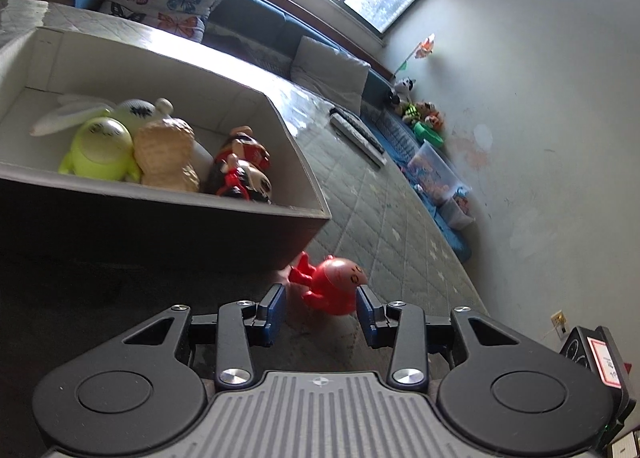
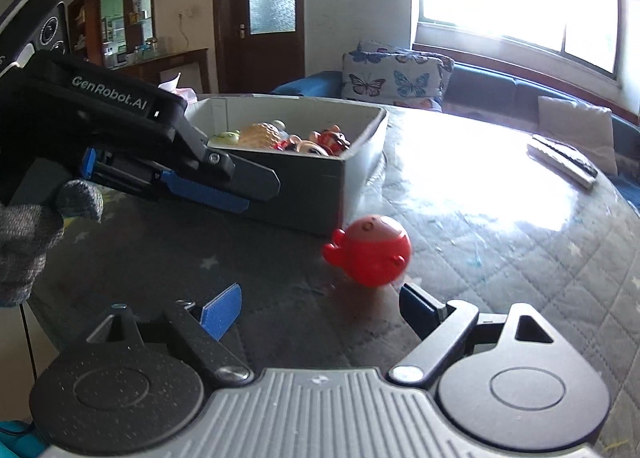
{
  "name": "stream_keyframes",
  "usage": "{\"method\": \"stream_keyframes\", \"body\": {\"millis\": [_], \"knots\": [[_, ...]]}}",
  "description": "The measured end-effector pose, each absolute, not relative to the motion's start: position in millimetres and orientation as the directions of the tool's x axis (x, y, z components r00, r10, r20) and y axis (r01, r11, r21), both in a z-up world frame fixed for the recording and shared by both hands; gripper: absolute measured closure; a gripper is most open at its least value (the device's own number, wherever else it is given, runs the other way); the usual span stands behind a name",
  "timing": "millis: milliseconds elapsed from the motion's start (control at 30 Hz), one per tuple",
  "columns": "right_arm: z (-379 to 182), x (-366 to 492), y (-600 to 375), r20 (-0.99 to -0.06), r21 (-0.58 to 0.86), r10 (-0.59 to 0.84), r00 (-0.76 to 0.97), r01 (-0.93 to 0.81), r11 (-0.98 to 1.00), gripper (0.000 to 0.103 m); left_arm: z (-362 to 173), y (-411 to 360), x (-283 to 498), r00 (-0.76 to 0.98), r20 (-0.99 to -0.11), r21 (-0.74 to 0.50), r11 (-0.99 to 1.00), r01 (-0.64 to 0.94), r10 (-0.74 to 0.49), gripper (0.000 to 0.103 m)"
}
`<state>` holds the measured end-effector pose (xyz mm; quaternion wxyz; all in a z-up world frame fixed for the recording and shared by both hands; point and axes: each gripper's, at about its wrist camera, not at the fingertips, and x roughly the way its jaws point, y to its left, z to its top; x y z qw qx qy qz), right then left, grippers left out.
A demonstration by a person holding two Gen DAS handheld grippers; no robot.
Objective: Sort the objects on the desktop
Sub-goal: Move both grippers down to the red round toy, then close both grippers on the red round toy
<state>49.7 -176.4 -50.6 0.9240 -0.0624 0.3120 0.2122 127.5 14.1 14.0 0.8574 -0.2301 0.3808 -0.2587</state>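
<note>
A round red toy figure [image 1: 332, 286] [image 2: 372, 254] lies on the quilted grey tabletop [image 2: 480, 242], just off the corner of a grey box [image 1: 160, 198] [image 2: 320, 194]. My left gripper [image 1: 322, 310] is open, with the red toy just past its blue pads [image 1: 276, 310], slightly towards the right one. In the right wrist view the left gripper [image 2: 256, 194] reaches in from the left, still short of the toy. My right gripper [image 2: 320, 308] stands open wide, the toy lying ahead of its right finger [image 2: 420, 306]. Nothing is held.
The box holds several toys: a lime-green figure [image 1: 98, 150], a beige one [image 1: 168, 154] and red-black figures [image 1: 240, 170]. A remote control [image 1: 356, 130] [image 2: 560, 162] lies farther back on the table. A gloved hand [image 2: 24, 242] holds the left gripper. A sofa with a butterfly cushion [image 2: 392, 78] stands behind.
</note>
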Motion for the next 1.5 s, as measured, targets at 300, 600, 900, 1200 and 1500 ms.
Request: {"method": "stream_keyframes", "body": {"millis": [300,600,900,1200,1500], "knots": [[-53.5,60.7,-185.9,-0.599,0.038,0.329,0.73,-0.385,0.922,0.015,13.4,-6.5,137.0,0.546,-0.545,-0.588,0.754,0.292,-0.637,0.062],[-56.8,78.8,-188.0,-0.6,0.058,0.327,0.73,-0.368,0.928,0.015,10.9,-22.9,155.6,0.517,-0.554,-0.614,0.739,0.277,-0.653,0.062],[-57.4,94.4,-192.2,-0.598,0.097,0.342,0.724,-0.359,0.928,0.02,9.0,-27.8,168.6,0.515,-0.565,-0.634,0.739,0.23,-0.645,0.062],[-63.6,101.2,-193.2,-0.618,0.116,0.345,0.706,-0.352,0.929,0.038,1.8,-35.2,173.7,0.491,-0.6,-0.624,0.754,0.207,-0.632,0.062],[-64.4,102.5,-192.7,-0.62,0.114,0.338,0.708,-0.344,0.932,0.042,-1.1,-36.0,176.6,0.487,-0.601,-0.626,0.752,0.207,-0.634,0.062]]}}
